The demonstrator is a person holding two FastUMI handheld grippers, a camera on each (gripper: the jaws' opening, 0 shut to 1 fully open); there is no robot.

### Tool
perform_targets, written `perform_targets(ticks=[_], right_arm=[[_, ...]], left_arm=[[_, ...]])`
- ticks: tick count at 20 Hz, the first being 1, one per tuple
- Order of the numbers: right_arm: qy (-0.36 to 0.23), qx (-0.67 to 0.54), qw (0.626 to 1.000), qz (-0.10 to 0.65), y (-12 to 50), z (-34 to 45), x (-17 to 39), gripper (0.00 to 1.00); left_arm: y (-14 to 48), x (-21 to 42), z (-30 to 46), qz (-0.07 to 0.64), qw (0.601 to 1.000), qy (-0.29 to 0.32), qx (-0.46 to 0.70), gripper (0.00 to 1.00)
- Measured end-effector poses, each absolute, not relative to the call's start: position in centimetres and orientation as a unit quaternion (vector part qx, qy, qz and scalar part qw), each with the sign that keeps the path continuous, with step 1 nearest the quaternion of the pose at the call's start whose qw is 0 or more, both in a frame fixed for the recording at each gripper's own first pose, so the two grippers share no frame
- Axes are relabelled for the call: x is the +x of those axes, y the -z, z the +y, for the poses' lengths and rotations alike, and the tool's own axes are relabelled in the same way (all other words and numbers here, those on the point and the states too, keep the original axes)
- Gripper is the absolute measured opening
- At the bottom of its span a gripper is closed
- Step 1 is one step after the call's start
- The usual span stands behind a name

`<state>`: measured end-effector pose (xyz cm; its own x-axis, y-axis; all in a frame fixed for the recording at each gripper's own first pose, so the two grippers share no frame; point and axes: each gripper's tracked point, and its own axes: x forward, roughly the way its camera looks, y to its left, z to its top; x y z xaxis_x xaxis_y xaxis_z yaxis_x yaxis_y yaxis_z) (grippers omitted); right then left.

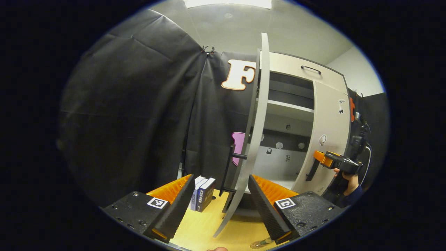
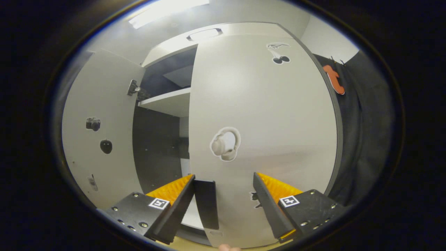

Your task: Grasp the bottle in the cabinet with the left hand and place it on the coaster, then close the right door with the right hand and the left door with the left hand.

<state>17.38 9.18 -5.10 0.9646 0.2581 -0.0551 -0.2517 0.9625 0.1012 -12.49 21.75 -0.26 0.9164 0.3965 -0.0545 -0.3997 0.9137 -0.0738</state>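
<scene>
Both tongs are held wide and empty: right tongs [image 2: 223,205] face the nearly shut right door [image 2: 264,115] beside its handle [image 2: 206,204]; left tongs [image 1: 221,205] straddle the open left door [image 1: 256,139]. The bottle cannot be made out. A glancing push could be deflected off the handle.

Right claw [image 2: 223,205] open, facing right door [image 2: 261,132], handle [image 2: 206,204] between fingers.

Cabinet [image 1: 296,69] and doors [image 2: 264,115]: finished in pale grey, fitted with black handles [image 2: 206,204]. Gripper fingers [image 1: 170,190]: orange, ribbed, black-edged. Table [image 1: 202,226]: yellow wood; books [image 1: 202,193]: bound in dark blue.
</scene>
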Motion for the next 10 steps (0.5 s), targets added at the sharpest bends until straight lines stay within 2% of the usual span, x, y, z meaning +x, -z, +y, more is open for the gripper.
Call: perform_targets(ticks=[2,3,5,6,7,8,10], right_arm=[[-0.131,0.047,0.990,0.036,5.2,9.2,17.4,0.99],[-0.132,0.048,0.989,0.037,5.3,9.1,17.4,0.99],[-0.136,0.060,0.988,0.047,5.6,9.1,17.4,0.99],[-0.140,0.068,0.986,0.055,5.8,9.1,17.1,0.99],[-0.142,0.072,0.986,0.057,5.8,8.9,16.6,0.97],[-0.142,0.072,0.986,0.054,5.6,8.5,16.1,0.99],[-0.137,0.063,0.988,0.046,5.3,7.4,14.6,0.99]], left_arm=[[-0.4,-11.9,22.9,0.008,0.978,-0.208,-0.029,0.93],[-0.8,-11.4,23.5,0.001,0.977,-0.210,-0.020,0.96],[-1.2,-10.2,24.6,-0.006,0.977,-0.212,-0.004,0.93],[-1.2,-9.7,25.0,-0.007,0.978,-0.211,0.004,0.96],[-1.1,-9.1,25.1,-0.005,0.978,-0.206,0.007,0.96],[-1.0,-8.3,24.8,-0.002,0.981,-0.193,0.003,0.93],[-1.0,-7.8,24.4,0.002,0.985,-0.172,-0.005,0.96]])
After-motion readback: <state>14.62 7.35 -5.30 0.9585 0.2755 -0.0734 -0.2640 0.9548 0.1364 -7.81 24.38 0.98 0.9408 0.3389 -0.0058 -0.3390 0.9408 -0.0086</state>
